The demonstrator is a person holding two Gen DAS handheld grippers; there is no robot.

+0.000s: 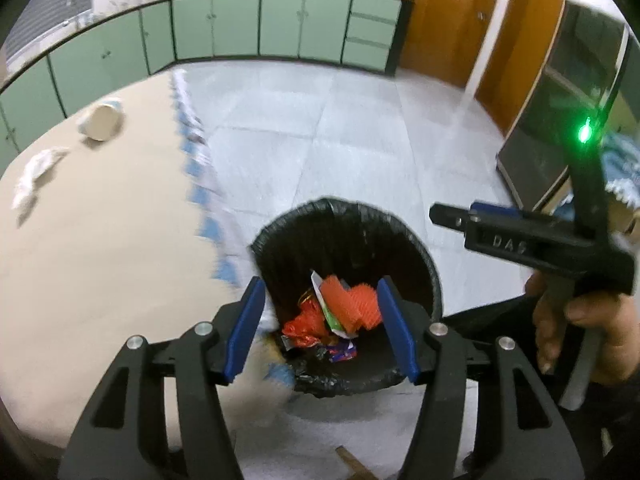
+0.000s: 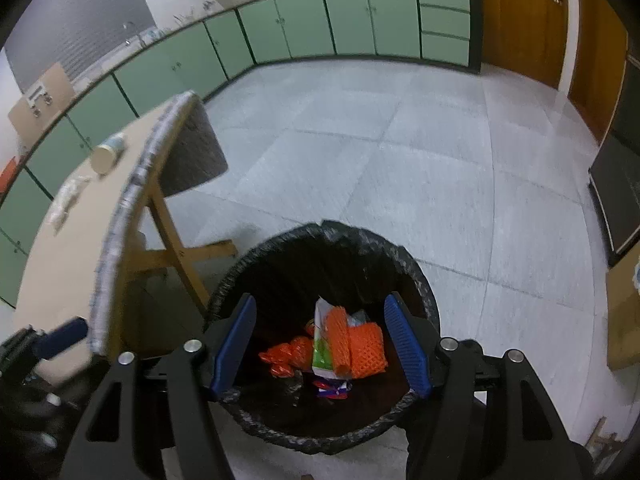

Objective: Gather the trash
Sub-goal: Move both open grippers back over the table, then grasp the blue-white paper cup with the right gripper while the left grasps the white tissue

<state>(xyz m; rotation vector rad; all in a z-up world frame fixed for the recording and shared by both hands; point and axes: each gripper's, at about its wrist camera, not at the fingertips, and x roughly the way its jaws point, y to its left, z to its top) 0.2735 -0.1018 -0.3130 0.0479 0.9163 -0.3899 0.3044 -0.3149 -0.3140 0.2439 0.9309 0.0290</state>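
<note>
A black-lined trash bin [image 1: 412,240] stands on the floor beside the table; it also shows in the right wrist view [image 2: 416,276]. Inside lie orange foam netting [image 1: 352,300] [image 2: 360,344], a green-white wrapper [image 2: 322,344] and other wrappers. My left gripper [image 1: 320,328] is open and empty above the bin. My right gripper [image 2: 322,344] is open and empty above the bin; it shows at the right in the left wrist view [image 1: 452,216]. A paper cup [image 1: 100,122] [image 2: 106,156] and a crumpled white tissue [image 1: 38,172] [image 2: 68,196] lie on the beige table [image 1: 100,260].
The table's wooden legs [image 2: 172,232] stand left of the bin. Green cabinets [image 1: 280,20] line the far wall, with wooden doors [image 1: 444,12] at the right. A dark-glass cabinet [image 1: 560,120] stands right. The grey tiled floor [image 2: 400,152] spreads beyond the bin.
</note>
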